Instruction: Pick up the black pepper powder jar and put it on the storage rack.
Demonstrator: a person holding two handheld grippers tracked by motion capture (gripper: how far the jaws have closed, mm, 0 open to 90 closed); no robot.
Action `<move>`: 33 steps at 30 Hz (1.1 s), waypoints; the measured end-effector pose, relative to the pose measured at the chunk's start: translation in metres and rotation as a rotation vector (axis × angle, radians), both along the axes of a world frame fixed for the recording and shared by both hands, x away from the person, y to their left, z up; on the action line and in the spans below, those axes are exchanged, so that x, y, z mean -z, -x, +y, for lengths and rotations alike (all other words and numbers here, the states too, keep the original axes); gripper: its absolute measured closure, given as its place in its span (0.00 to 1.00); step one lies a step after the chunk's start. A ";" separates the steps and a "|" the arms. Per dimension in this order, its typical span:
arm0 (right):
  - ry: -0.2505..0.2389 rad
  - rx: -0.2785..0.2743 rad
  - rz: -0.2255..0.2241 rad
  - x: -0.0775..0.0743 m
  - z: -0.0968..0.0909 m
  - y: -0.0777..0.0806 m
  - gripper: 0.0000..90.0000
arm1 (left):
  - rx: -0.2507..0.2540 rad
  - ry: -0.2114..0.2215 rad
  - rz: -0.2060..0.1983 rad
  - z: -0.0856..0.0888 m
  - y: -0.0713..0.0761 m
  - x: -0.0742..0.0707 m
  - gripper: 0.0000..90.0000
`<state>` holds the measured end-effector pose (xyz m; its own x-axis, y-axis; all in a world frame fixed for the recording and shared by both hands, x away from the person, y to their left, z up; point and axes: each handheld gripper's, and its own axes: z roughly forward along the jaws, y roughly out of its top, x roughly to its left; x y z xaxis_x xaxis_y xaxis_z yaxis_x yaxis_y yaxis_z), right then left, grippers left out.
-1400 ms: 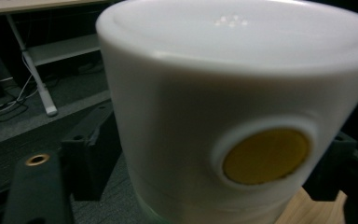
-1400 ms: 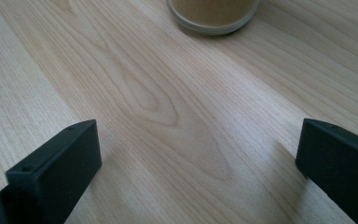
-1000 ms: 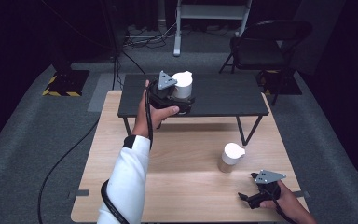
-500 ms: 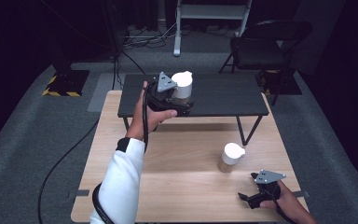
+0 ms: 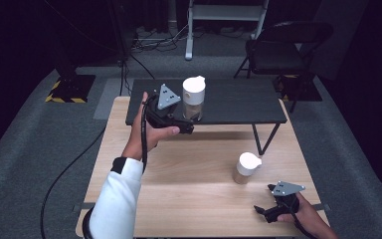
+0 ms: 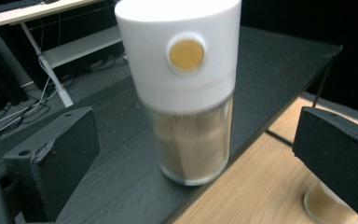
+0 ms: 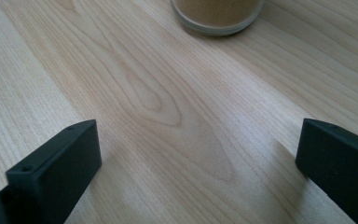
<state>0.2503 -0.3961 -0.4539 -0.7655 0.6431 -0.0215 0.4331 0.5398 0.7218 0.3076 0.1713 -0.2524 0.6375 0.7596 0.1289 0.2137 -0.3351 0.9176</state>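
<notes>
A glass jar point(image 5: 193, 98) with a white cap and brown contents stands upright near the front edge of the black shelf point(image 5: 238, 102). My left gripper point(image 5: 186, 124) is open just in front of it. In the left gripper view the jar point(image 6: 191, 107) stands between the two wide-apart jaws of the left gripper point(image 6: 198, 144), touching neither. A second, similar jar point(image 5: 246, 168) stands on the wooden table point(image 5: 189, 199). My right gripper point(image 5: 262, 211) rests low over the table's near right corner, open and with nothing in it. Its own view shows the right gripper point(image 7: 196, 158) and the second jar's base point(image 7: 216, 14) ahead.
The black shelf stands on thin legs point(image 5: 258, 139) over the far half of the wooden table. A folding chair point(image 5: 283, 55) and a white stand point(image 5: 226, 12) are on the floor behind. A black cable point(image 5: 69, 169) trails from the left gripper across the carpet.
My left gripper has drawn back toward the person and lowered a little, and the capped jar now stands free on the shelf. The right gripper has stayed put.
</notes>
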 end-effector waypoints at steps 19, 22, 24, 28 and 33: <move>0.001 0.002 0.001 0.000 0.000 0.000 0.00 | 0.046 -0.069 -0.025 0.017 0.035 0.020 0.00; 0.001 0.002 0.001 0.000 0.000 0.000 0.00 | 0.048 -0.068 -0.025 0.020 0.040 0.023 0.00; 0.001 0.002 0.001 0.000 0.000 0.000 0.00 | 0.052 -0.071 -0.022 0.022 0.043 0.026 0.00; 0.001 0.002 0.001 0.000 0.000 0.000 0.00 | 0.049 -0.070 -0.004 0.030 0.049 0.035 0.01; 0.001 0.002 0.001 0.000 0.000 0.000 0.00 | 0.045 -0.086 0.015 0.036 0.052 0.047 0.01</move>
